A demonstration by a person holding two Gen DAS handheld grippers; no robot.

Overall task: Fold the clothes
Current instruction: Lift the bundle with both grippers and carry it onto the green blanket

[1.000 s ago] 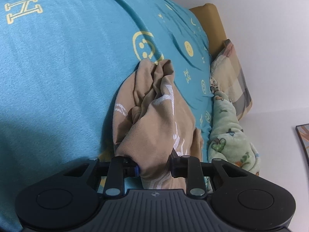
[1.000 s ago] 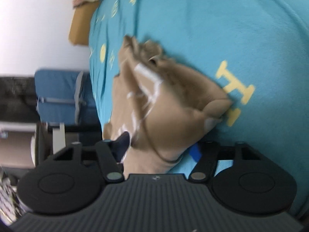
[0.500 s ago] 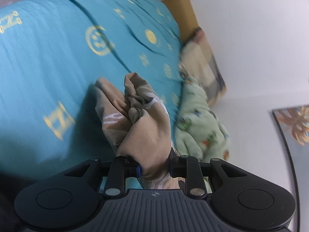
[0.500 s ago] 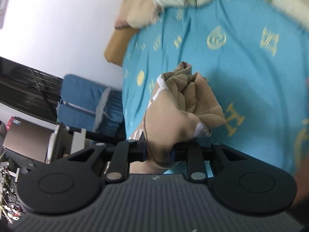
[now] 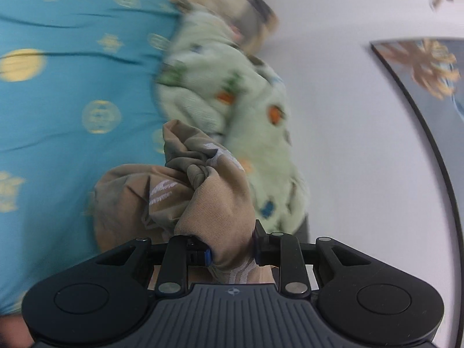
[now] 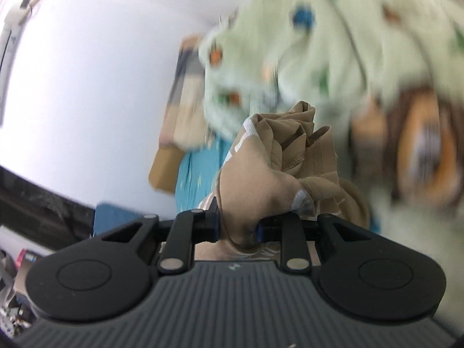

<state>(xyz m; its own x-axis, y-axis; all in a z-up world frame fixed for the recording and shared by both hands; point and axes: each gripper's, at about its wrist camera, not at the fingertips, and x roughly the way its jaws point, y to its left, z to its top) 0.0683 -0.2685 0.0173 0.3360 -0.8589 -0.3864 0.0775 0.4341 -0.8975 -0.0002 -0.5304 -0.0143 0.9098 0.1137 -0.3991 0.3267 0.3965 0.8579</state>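
Both grippers are clamped on the tan garment (image 5: 203, 203): left gripper (image 5: 232, 253) and right gripper (image 6: 237, 227) each pinch a bunched part. The garment hangs ahead, above the bed (image 5: 58, 116), crumpled between both hands.

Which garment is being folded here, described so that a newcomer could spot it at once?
Start at the bed's teal sheet with yellow emblems. At its edge lies a fuzzy pale green blanket; just before it is the tan garment, bunched in both grippers. Only it is plain tan with white markings.
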